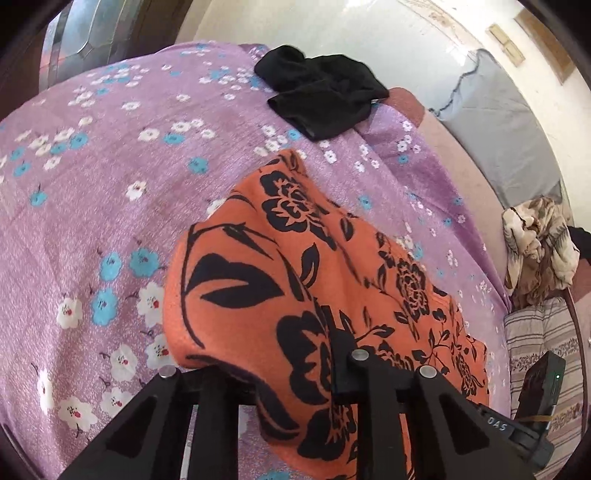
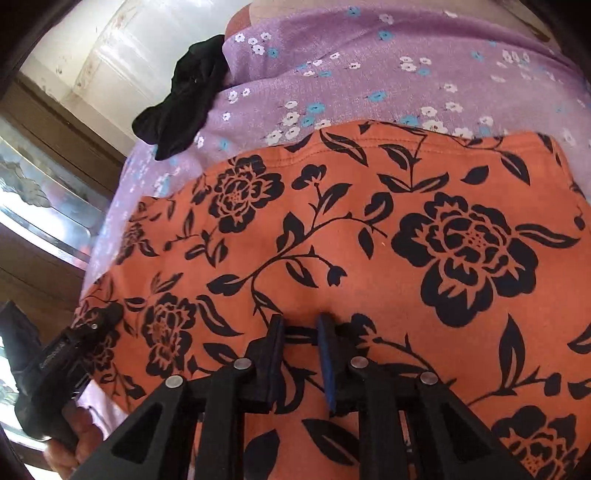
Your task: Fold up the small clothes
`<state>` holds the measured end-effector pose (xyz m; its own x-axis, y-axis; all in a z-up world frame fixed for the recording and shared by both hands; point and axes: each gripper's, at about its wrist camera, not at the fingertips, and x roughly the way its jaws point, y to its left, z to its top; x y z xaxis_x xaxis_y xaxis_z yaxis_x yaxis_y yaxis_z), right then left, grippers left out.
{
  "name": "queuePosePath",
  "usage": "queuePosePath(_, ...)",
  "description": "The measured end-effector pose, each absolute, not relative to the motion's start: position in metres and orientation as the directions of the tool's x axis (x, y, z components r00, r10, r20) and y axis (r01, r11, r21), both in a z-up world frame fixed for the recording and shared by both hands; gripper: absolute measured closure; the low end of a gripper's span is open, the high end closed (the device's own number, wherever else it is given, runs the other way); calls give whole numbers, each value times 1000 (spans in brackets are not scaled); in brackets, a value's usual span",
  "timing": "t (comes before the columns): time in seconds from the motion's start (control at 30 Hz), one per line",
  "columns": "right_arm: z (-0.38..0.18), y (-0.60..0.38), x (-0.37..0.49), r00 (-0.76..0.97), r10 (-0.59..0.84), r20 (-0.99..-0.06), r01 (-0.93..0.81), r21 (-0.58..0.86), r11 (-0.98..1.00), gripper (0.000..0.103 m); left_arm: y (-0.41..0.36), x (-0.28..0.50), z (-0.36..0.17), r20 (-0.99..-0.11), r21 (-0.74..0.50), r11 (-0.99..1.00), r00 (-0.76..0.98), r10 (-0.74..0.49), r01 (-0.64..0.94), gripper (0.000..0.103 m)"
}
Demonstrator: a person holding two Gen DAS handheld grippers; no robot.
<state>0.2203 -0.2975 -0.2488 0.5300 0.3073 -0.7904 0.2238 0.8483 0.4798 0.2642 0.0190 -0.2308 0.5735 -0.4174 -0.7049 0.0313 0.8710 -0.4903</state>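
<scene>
An orange garment with a black flower print (image 1: 295,280) lies on a purple flowered bedsheet (image 1: 110,177). My left gripper (image 1: 295,365) is shut on the garment's near edge; the cloth drapes over its left finger and hides it. In the right wrist view the same garment (image 2: 369,240) fills the frame. My right gripper (image 2: 301,325) pinches a small bump of its cloth between nearly closed fingers. The left gripper (image 2: 107,314) shows at the garment's left edge in that view, gripping it.
A black garment (image 1: 325,96) lies crumpled at the far part of the bed; it also shows in the right wrist view (image 2: 184,103). A beige patterned cloth (image 1: 535,243) and a striped cushion (image 1: 543,339) sit at the right. A pale wall (image 1: 351,29) is behind.
</scene>
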Motion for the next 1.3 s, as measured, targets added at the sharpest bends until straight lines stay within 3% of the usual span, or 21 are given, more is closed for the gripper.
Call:
queuePosePath(0.13,-240,-326,185,591,336,-733,215,545,811,82,2,257,-208,-660,-437,885,612,-437,160,81)
queuePosePath(0.33,-234,-376,148,665,447,-598,156,697,700,79,-43,233,-179,-620,-259,894,647,-444,366,82)
queuePosePath(0.6,-241,-402,183,689,595,-414,113,872,476,76,-137,189,-173,-625,5,843,660,-418,538,82)
queuePosePath(0.63,-244,-400,188,675,614,-409,114,880,461,73,-150,183,-176,-632,25,828,650,-421,560,82)
queuePosePath(0.67,-247,-400,192,661,629,-409,126,887,445,63,-162,176,-181,-644,43,811,637,-424,583,82)
queuePosePath(0.7,-252,-400,195,651,636,-414,147,891,429,38,-174,170,-186,-658,59,796,623,-423,603,82)
queuePosePath(0.73,-256,-401,196,649,633,-422,174,892,416,27,-184,165,-194,-675,74,782,608,-417,619,82)
queuePosePath(0.77,-260,-403,196,651,631,-422,192,896,401,23,-192,160,-203,-693,98,770,598,-402,631,82)
queuePosePath(0.87,-266,-410,203,679,637,-363,181,925,334,23,-204,147,-217,-690,205,747,635,-348,632,82)
queuePosePath(0.97,-264,-411,222,692,642,-329,148,936,320,23,-200,146,-213,-678,196,747,638,-364,635,82)
queuePosePath(1.07,-269,-404,246,669,645,-369,173,921,348,23,-197,146,-211,-668,208,746,649,-364,632,82)
queuePosePath(1.23,-267,-389,272,647,609,-460,179,867,465,26,-209,133,-220,-643,327,695,690,-333,640,82)
queuePosePath(1.3,-262,-386,279,641,600,-479,143,842,519,48,-210,127,-220,-628,358,674,701,-339,647,82)
